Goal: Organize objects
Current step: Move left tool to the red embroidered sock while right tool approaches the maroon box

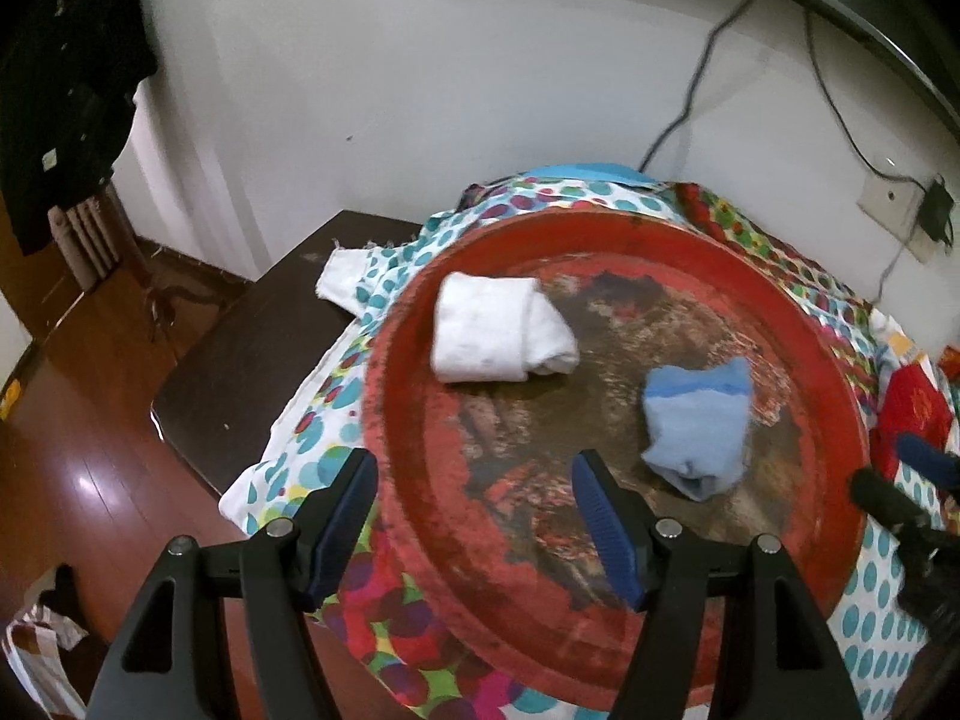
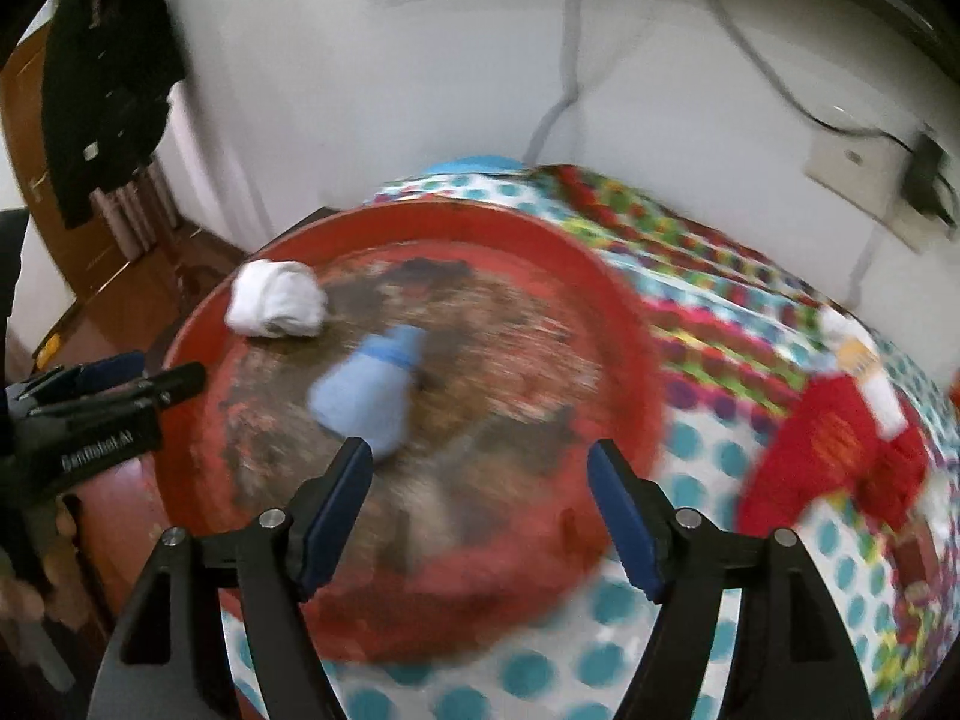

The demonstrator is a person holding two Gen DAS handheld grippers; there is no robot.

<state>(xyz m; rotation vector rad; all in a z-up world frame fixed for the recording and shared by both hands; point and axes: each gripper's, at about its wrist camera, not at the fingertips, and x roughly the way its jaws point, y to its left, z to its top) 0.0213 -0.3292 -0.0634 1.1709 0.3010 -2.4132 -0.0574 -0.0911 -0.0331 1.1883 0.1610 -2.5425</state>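
Polka-dot cloth point(image 1: 288, 474) in bright teal, red and green covers the table, with a dark wooden floor beyond its left edge. Nearest in each wrist view are the grippers: the left gripper point(image 1: 474, 498) stands wide with nothing between its blue pads, hovering over the near rim of the red tray point(image 1: 414, 546). The right gripper point(image 2: 480, 492) is likewise spread wide and empty, over the near part of the same tray; its view is smeared with blur.

Next out, the light blue rolled sock point(image 1: 699, 426) lies on the worn centre of the tray, toward its right side in the left wrist view. Farther back and to the left lies the white rolled sock point(image 1: 501, 330), well apart from the blue one. Off the tray, on the cloth to the right, sits a red sock point(image 2: 840, 450) with a white band, which looks like the next item to sort.

All three are soft, light bundles that should squash under the pads and not slip. My judgement is that a pinch across the thick middle of a roll would hold best; gripping a loose cuff may unroll it.

Behind everything stand a white wall point(image 1: 420, 90), trailing cables and a wall socket point(image 1: 888, 210).
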